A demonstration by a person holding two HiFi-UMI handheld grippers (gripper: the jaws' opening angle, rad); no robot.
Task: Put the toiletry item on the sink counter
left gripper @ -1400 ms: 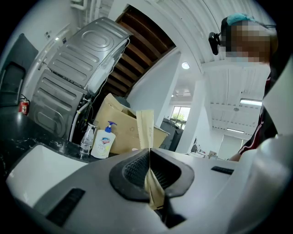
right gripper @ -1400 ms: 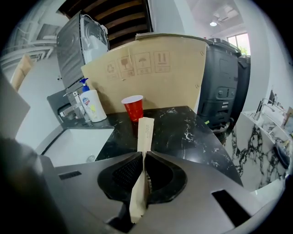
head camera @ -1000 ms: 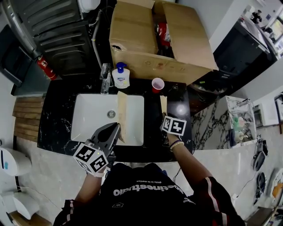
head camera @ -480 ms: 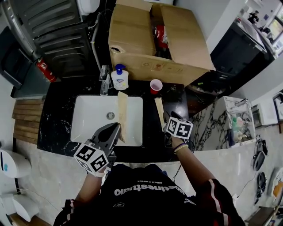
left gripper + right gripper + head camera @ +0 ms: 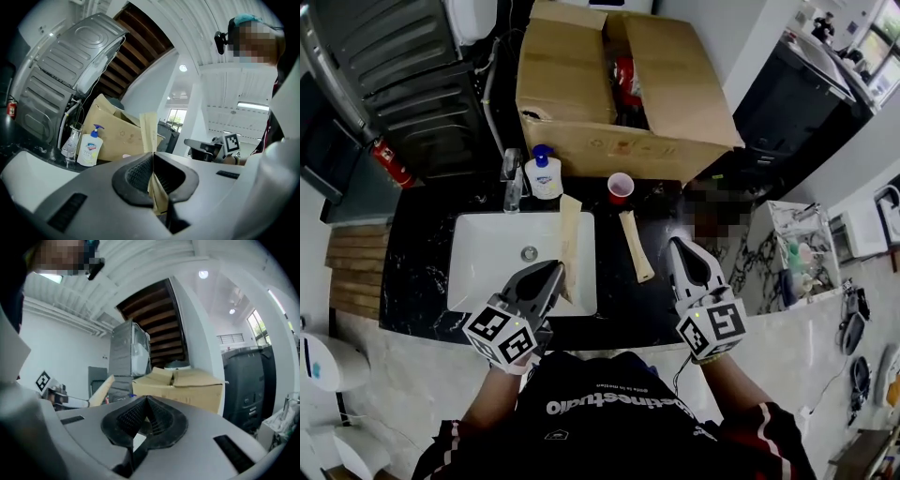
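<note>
A long flat tan paper package (image 5: 568, 246) is held over the white sink (image 5: 483, 272), with my left gripper (image 5: 555, 271) shut on its near end. In the left gripper view the package (image 5: 150, 129) stands up between the closed pads (image 5: 140, 171). A second tan package (image 5: 635, 246) lies on the black counter (image 5: 614, 300), right of the sink. My right gripper (image 5: 677, 247) hovers to the right of it, apart from it. Its jaws have just closed with nothing between them, as the right gripper view (image 5: 146, 405) shows.
A soap pump bottle (image 5: 542, 173) and the faucet (image 5: 512, 183) stand behind the sink. A red cup (image 5: 620, 187) sits at the counter's back edge. A large open cardboard box (image 5: 572, 94) rises behind the counter. A red extinguisher (image 5: 384, 159) is at the far left.
The right gripper has let go of the second tan package, which now lies on the counter, and has pulled back toward me and upward with its jaws shut. The left gripper still holds its package.
</note>
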